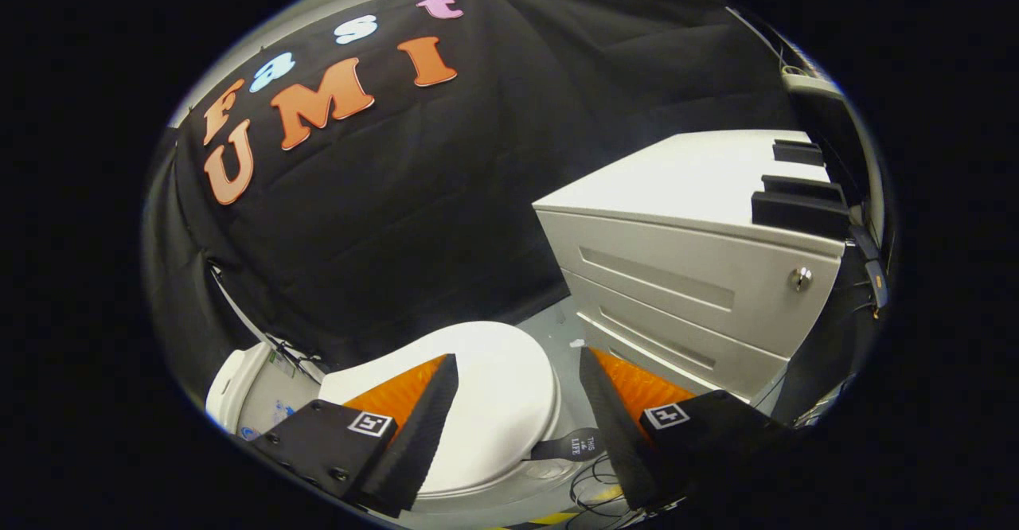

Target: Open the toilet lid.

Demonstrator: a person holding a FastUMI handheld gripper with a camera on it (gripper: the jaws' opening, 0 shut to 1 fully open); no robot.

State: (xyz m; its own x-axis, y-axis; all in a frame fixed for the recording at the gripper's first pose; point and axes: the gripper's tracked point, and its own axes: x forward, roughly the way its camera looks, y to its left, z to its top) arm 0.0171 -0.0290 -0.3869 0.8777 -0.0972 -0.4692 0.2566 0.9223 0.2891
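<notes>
Slipping off the smooth toilet lid (486, 403) could happen; the gripper (517, 426) is held wide open above it, nothing gripped yet

Your view is evenly lit from overhead, with no hard glare. The white toilet lid (497, 403) between and just ahead of your fingers (414, 426) reads bright but keeps its shading, darkening softly toward its near rim. The cabinet (685, 275) beyond the right finger has a brightly lit top, while its drawer fronts sit in gentler grey shade. The booth's black cloth (446, 196) beyond the fingers swallows light, showing only faint folds. You get strong fisheye bending: the cabinet's straight edges bow and everything tilts. Focus holds ahead of the fingers; detail smears and dims toward the rim. The fingers stand apart, holding nothing.
</notes>
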